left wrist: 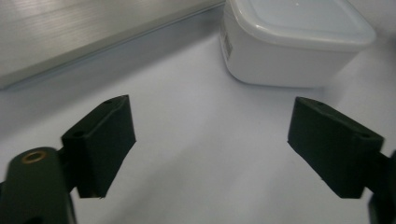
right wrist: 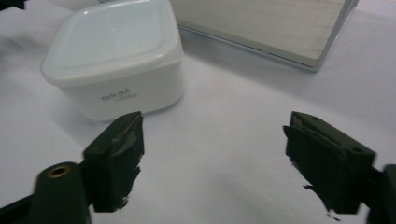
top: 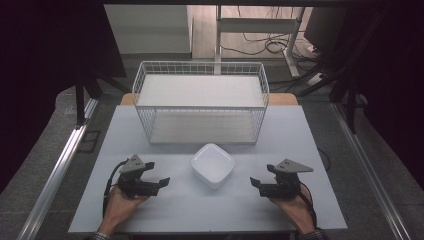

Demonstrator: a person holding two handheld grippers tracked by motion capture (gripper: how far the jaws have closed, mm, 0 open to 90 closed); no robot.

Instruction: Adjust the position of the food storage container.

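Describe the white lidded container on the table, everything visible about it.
The white container is a squarish box with rounded corners, seemingly plastic, closed by a fitted translucent-white lid with a raised rim. One side wall bears small dark print, too small to read. It stands upright on the pale table, corner toward the person, just in front of the wire basket, between the two grippers. Nothing touches it but the table.

Dim, even light falls from above on the pale counter, its surroundings sinking into near-black, while the two gripper views are softly blurred, with faint shadows under the white box and little glare.
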